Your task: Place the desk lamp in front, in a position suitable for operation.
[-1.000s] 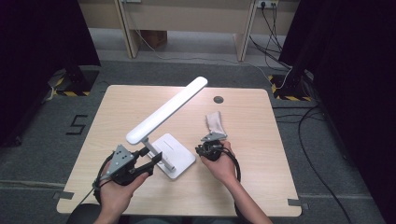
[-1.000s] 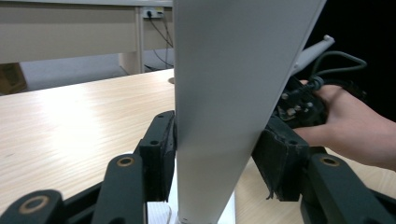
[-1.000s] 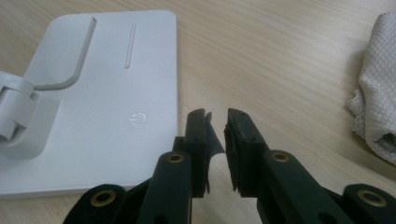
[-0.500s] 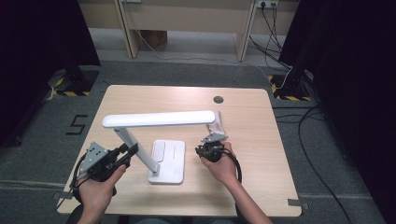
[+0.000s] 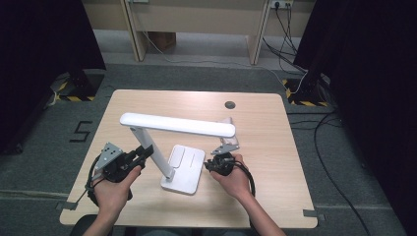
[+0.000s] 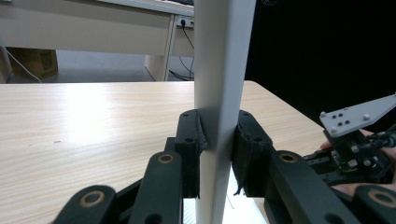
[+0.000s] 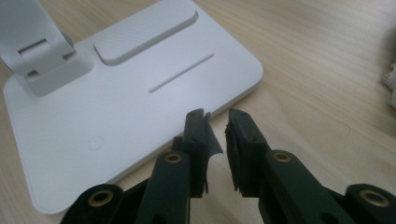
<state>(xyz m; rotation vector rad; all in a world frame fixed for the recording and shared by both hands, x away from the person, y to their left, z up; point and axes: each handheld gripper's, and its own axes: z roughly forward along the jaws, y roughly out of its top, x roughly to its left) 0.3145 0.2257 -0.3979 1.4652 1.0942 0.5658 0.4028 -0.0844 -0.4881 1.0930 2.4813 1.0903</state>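
White desk lamp [image 5: 177,147] stands mid-table [image 5: 275,196], base flat, arm upright, light bar level above. Left gripper [image 6: 217,140]: jaws clamped on the lamp arm. Right gripper [image 7: 217,126]: jaws slightly apart, holding nothing, tips at the base's near edge. No containers on the table

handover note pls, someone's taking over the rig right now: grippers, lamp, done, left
Left gripper: shut on the lamp's upright arm, one pad on each side.
Right gripper: jaws a slit apart, holding nothing, tips low at the edge of the lamp base, by the power mark.
Lamp: base flat on the table, arm raised, head bar about level.
Done: lamp unfolded.
Left: probably press the power mark; a guess. Release the arm gently.
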